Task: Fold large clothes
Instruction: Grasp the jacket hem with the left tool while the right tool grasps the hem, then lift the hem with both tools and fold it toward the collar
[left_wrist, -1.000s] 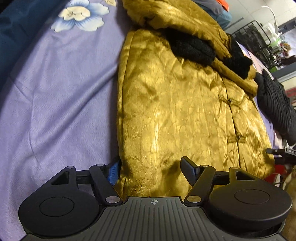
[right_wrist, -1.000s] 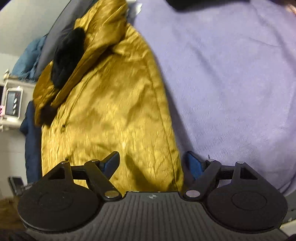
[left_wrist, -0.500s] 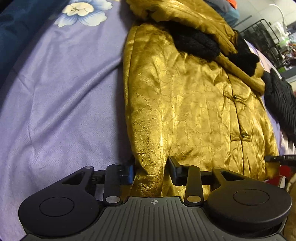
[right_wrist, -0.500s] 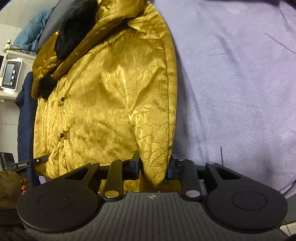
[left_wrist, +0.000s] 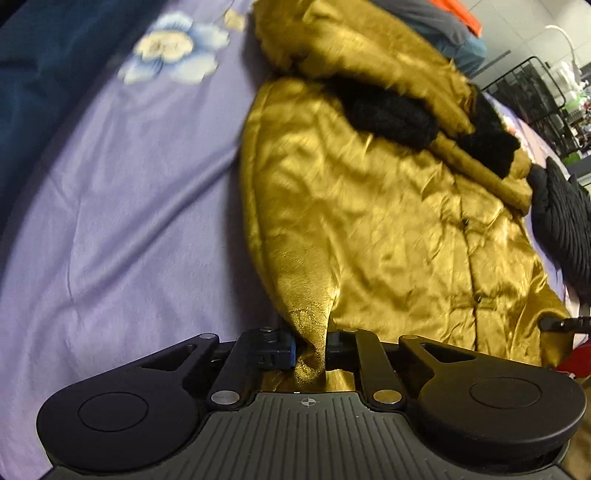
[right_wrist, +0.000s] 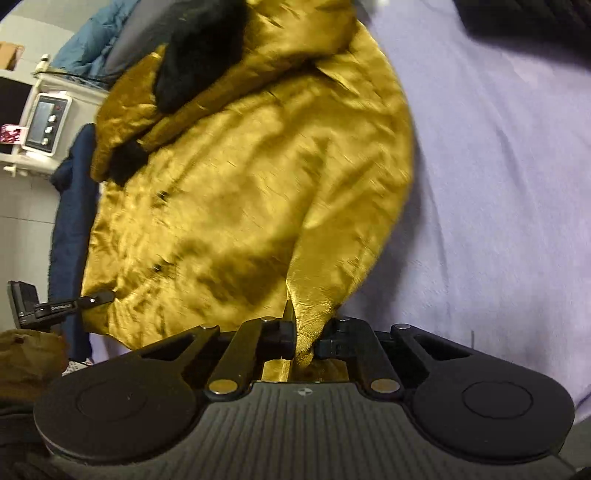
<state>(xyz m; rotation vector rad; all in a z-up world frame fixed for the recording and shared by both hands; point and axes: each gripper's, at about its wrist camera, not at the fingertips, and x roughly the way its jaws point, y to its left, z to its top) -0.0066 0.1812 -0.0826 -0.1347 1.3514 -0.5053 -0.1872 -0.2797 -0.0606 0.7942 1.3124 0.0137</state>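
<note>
On lavender bed sheet (left_wrist: 110, 221), gold satin jacket (left_wrist: 369, 221) lies flat, collar toward 12 o'clock. Left gripper (left_wrist: 310, 350) jaws closing on hem corner at 6 o'clock; right gripper (right_wrist: 306, 343) jaws clamped on opposite corner. Fabric looks soft, slick, padded, likely slippery; hem corners seem best hold.

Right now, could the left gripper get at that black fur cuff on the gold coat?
Probably not as things stand. The left gripper is closing on the hem of the gold coat, so it is busy. The black fur cuff lies far up the coat, with nothing over it, so letting go first would free the way.
</note>
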